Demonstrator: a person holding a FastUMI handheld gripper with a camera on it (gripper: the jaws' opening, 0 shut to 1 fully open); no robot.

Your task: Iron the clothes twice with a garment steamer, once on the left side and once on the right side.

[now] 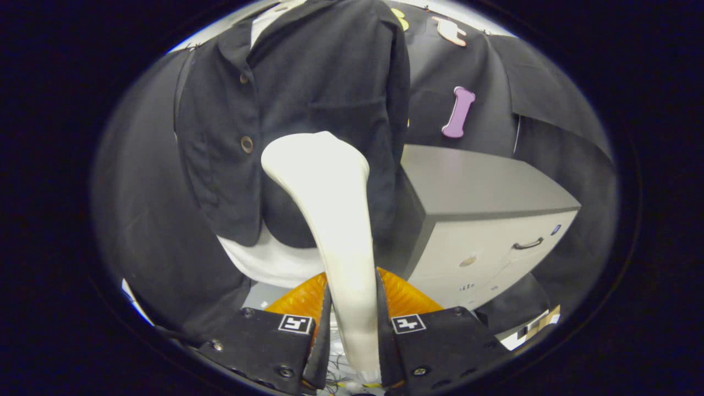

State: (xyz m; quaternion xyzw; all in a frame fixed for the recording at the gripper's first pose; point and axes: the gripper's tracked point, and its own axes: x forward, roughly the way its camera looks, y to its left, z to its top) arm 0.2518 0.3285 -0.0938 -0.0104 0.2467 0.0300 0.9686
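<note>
A dark jacket (308,110) hangs upright beyond the fingers, the largest thing ahead, with a collar at the top, a patch pocket on its front and round buttons (247,144) down its front edge; under its hem a white garment (269,261) shows, hanging lower than the jacket; to the right of the jacket, just beside its side seam, stands a grey filing cabinet (478,192), its flat top bare and its pale drawer front carrying a curved dark handle (528,243) near the right edge, with a small round lock lower down the front; the garment steamer (335,220), a pale curved wand, rises from between the fingers and widens into a rounded head that lies against the lower front of the jacket, below the pocket and right of the lower button; whether the head actually touches the cloth cannot be told for certain; the gripper (352,324) is clenched on the steamer's handle, both fingers pressing its sides; each finger carries a small square black-and-white marker (296,323) near the handle, and ribbed orange pieces (407,297) show behind the fingers on either side of the wand.
</note>
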